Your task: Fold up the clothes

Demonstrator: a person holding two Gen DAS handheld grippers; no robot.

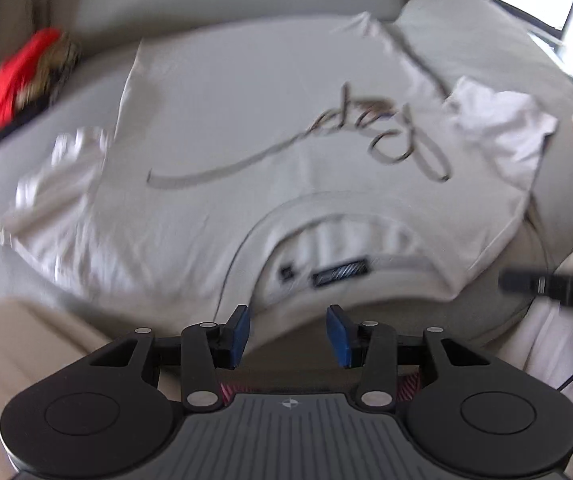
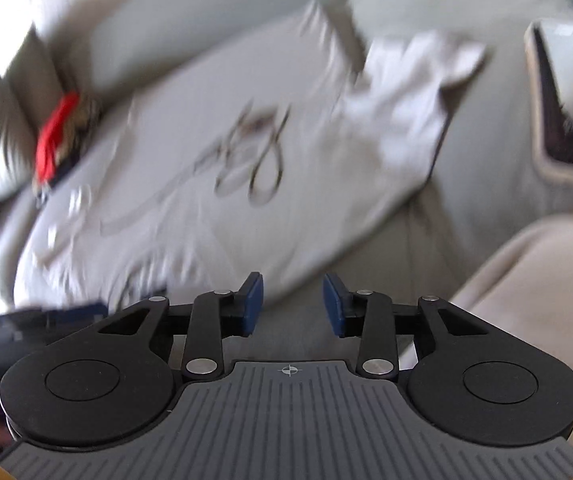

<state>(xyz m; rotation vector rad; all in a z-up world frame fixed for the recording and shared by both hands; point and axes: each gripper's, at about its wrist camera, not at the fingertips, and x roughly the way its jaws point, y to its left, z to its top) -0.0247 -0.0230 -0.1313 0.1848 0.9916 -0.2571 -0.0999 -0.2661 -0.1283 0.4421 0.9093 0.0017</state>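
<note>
Your left gripper hangs with its blue pads spread apart and nothing between them, just short of the collar of a white T-shirt that lies spread face-up across a pale grey cushion. The shirt's neckline, with a dark label inside it, sits nearest your left tool; a looping grey script print runs across the chest, and the hem reaches toward the far backrest. One sleeve lies out flat at the left of that view, while the other sleeve is crumpled and turned over itself at the right. Your right gripper is likewise released, pads parted and empty, poised near the shirt's right shoulder edge over the cushion; from the left wrist camera it shows as a dark blurred shape at the right margin, apart from the cloth. A heap of red and patterned fabric rests at the far left corner of the cushion, well apart from the shirt. Both views are smeared by motion, the right one heavily, so fine folds in the cloth cannot be made out.
</note>
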